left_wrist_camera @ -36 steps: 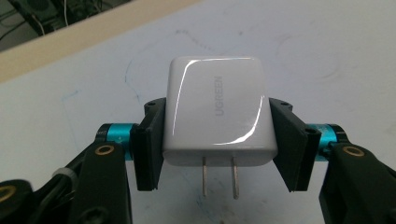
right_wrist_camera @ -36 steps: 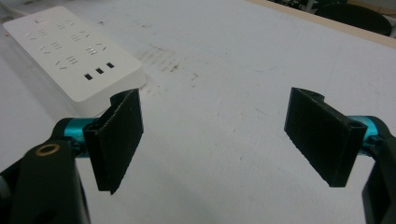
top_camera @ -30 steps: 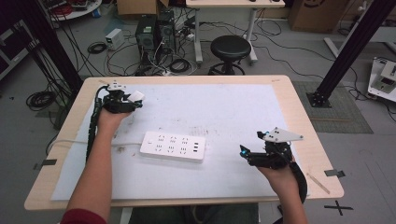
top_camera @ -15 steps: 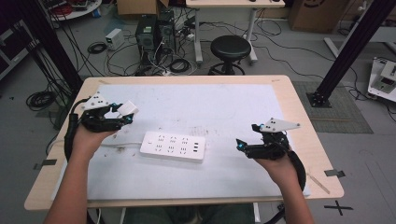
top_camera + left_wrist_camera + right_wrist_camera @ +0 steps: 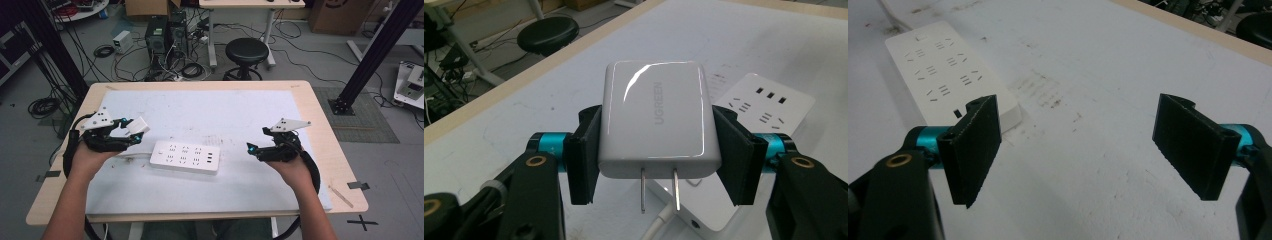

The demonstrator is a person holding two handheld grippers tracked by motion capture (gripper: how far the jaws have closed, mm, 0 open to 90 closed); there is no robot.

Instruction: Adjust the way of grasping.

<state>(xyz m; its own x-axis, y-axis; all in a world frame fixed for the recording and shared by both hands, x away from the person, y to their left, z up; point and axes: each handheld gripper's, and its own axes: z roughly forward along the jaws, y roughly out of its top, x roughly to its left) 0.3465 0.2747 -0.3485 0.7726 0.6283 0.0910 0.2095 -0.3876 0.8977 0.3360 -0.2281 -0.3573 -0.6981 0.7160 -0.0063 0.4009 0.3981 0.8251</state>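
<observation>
A white power strip (image 5: pixel 186 157) lies flat on the white mat, near the middle of the table. My left gripper (image 5: pixel 131 131) hovers just left of it, shut on a white plug-in charger (image 5: pixel 655 117) (image 5: pixel 137 125) whose two metal prongs point down toward me. The strip (image 5: pixel 769 102) shows past the charger, its cord running under it. My right gripper (image 5: pixel 252 149) is open, right of the strip's end, with nothing between its pads (image 5: pixel 975 145). The strip's socket face (image 5: pixel 945 75) lies ahead and left of that gripper.
The white mat (image 5: pixel 210 115) covers most of the wooden table (image 5: pixel 320 120). Beyond the far edge stand a black stool (image 5: pixel 246 51), computer towers and loose cables on the floor. A black frame post (image 5: pixel 372 55) rises at the right.
My left gripper has carried the charger down from the table's far left toward the strip's left end. My right gripper has moved slightly up and left, staying open.
</observation>
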